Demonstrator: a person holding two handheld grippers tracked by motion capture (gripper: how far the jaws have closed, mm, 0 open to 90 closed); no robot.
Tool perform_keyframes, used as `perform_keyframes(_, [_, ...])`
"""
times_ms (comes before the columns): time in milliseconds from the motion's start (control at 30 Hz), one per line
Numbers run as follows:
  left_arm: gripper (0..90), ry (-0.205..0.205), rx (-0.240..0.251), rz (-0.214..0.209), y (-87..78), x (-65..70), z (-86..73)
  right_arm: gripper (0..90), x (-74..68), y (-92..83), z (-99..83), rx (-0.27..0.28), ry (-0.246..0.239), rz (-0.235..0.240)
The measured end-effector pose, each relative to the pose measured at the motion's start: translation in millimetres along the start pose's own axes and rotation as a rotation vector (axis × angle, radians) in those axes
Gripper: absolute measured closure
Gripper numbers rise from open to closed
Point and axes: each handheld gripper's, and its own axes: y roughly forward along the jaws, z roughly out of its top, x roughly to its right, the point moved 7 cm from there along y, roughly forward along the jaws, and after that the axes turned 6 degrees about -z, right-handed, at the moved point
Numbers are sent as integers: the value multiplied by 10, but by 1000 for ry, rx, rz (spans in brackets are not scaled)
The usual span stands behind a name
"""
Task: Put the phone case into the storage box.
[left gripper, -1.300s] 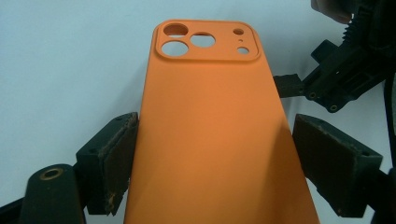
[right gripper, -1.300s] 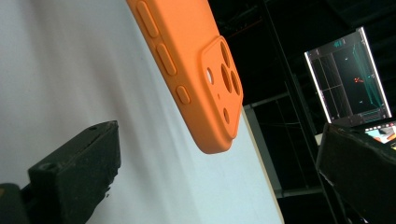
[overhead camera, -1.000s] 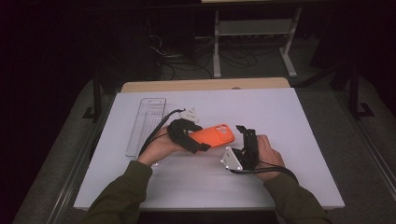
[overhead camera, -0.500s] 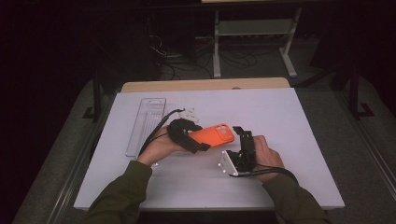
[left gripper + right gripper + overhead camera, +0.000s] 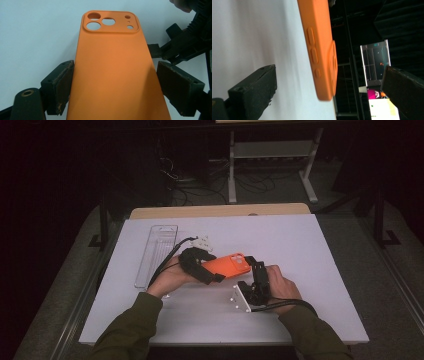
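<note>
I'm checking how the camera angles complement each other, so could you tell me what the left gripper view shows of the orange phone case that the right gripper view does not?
The left gripper view alone shows the phone case's flat back with its camera cutouts, and the left gripper with one pad at each long edge. The right gripper view alone shows the case's side edge with its raised buttons, and a dark room beyond the table. Both show the same orange case over the white tabletop, and each has its own two black jaws at the bottom.

My black left gripper (image 5: 216,276) flanks a plain orange phone case (image 5: 115,72); beside the case on the white table (image 5: 310,250) lies a clear tray (image 5: 156,254).
</note>
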Motion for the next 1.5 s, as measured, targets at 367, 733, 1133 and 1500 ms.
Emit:
perform_keyframes(367, [167,6,-1,2,-6,-14,-3,0,-37,96,120,42,-77,-34])
perform_keyframes(733, [166,11,-7,-1,8,-1,-3,46,-55,96,166,42,-109,-41])
perform_keyframes(1133, [166,21,-10,-4,15,12,2,162,-61,55,180,45,-125,-53])
perform_keyframes(1500, [166,22,-12,-5,17,15,-3,304,-99,35,189,56,-147,-31])
